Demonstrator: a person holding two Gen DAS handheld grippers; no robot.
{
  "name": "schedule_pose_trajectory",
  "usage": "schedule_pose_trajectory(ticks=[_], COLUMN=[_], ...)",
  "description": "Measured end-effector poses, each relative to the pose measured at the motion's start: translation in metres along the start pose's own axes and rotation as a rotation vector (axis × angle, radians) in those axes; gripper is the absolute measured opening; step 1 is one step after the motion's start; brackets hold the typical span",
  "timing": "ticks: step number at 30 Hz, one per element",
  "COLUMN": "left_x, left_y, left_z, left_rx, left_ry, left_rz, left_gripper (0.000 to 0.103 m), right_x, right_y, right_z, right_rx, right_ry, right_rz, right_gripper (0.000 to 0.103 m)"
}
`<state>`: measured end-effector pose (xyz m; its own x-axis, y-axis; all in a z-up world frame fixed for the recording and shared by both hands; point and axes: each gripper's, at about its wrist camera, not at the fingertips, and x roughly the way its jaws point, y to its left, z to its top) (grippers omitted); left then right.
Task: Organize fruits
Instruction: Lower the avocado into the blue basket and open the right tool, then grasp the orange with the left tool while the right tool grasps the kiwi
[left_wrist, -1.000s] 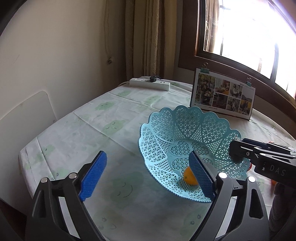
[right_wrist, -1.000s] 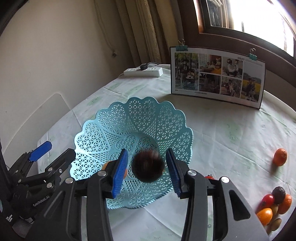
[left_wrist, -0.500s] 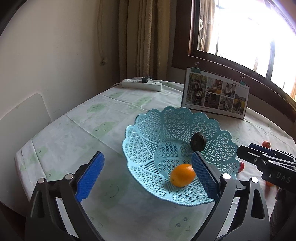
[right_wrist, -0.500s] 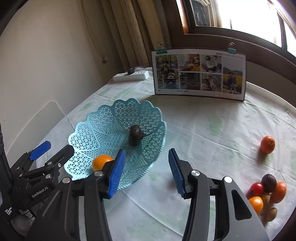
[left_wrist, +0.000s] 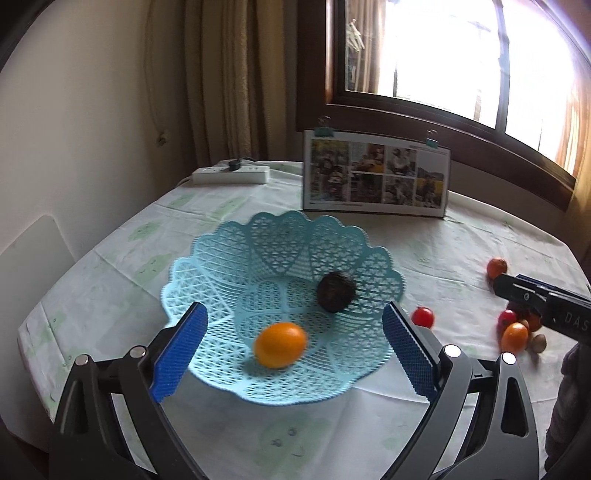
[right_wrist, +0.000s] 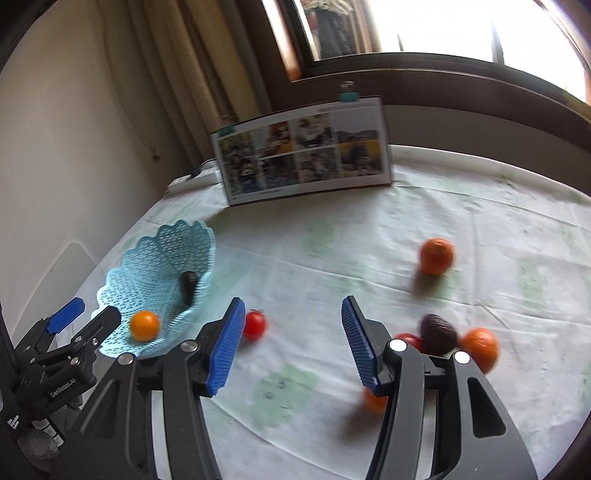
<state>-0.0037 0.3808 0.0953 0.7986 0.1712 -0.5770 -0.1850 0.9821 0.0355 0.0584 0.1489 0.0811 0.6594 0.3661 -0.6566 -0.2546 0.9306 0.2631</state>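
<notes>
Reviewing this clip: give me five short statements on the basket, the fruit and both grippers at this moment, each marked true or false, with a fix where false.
1. The blue basket holds two fruits, an orange one and a dark one. True.
2. The right gripper is shut on a tomato. False: it is open and empty.
3. A red tomato lies on the tablecloth just outside the basket. True.
4. The left gripper grips the basket rim. False: it is open, apart from the basket.
5. All fruit is in the basket. False: several lie on the tablecloth.

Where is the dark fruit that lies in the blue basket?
In the left wrist view, the dark fruit rests on the blue basket's right inner wall, behind the orange fruit.
</notes>
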Motion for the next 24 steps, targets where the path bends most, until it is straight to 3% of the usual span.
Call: schedule_pose_trajectory(ticks=[12,24], left_x=[0.000,0.012], left_y=[-0.076,-0.117], left_z=[-0.010,-0.027], left_rx=[0.147,0.204], left_ry=[0.022,0.101], left_rz=[-0.083,-0.148], left_gripper=[0.097,0.097], right_x=[-0.029,-0.038], right_y=[-0.074,-0.118], right_z=[-0.021,-0.059], right_rx=[0.087,0.094], right_ry=[-0.028,0.049], right_rz=[-0.112,-0.182], right_gripper=[0.057,0.058])
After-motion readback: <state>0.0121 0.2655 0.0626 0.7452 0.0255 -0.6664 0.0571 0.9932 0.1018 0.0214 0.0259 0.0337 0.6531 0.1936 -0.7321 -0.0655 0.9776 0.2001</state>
